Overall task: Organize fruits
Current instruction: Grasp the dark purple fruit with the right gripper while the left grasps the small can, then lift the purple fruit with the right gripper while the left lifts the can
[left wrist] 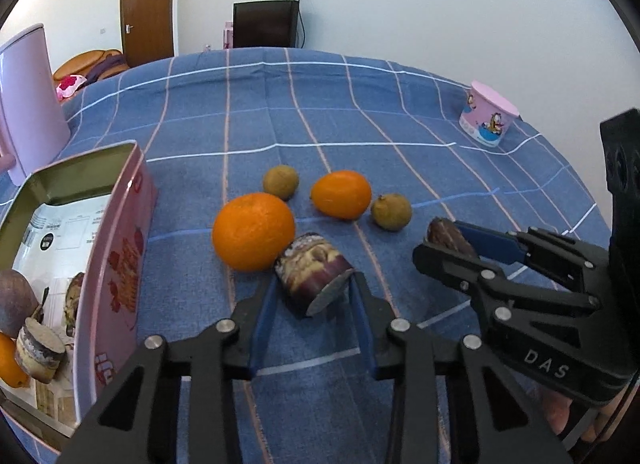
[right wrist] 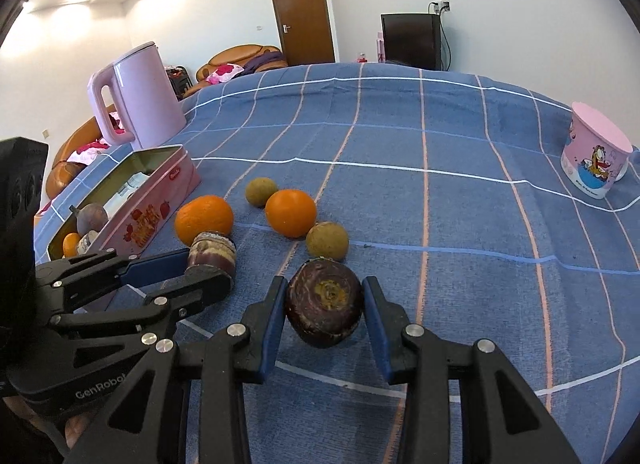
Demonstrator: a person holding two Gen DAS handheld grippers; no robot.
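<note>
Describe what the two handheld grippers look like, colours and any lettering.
Both are black plastic linkage frames with silver pivot bolts and blue finger pads. The right gripper carries white "DAS" lettering on its body; the left gripper shows white "GenRobot"-style text, cut off. No sleeves or cables visible.

Pink kettle [right wrist: 136,103] on checked cloth [right wrist: 400,167]; cartoon cup [right wrist: 596,155] well apart.

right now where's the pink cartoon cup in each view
Left wrist view: the pink cartoon cup stands far right on the blue cloth.
Right wrist view: the cup stands at the right edge, middle height.
Shared landmark: the brown door on the back wall.
</note>
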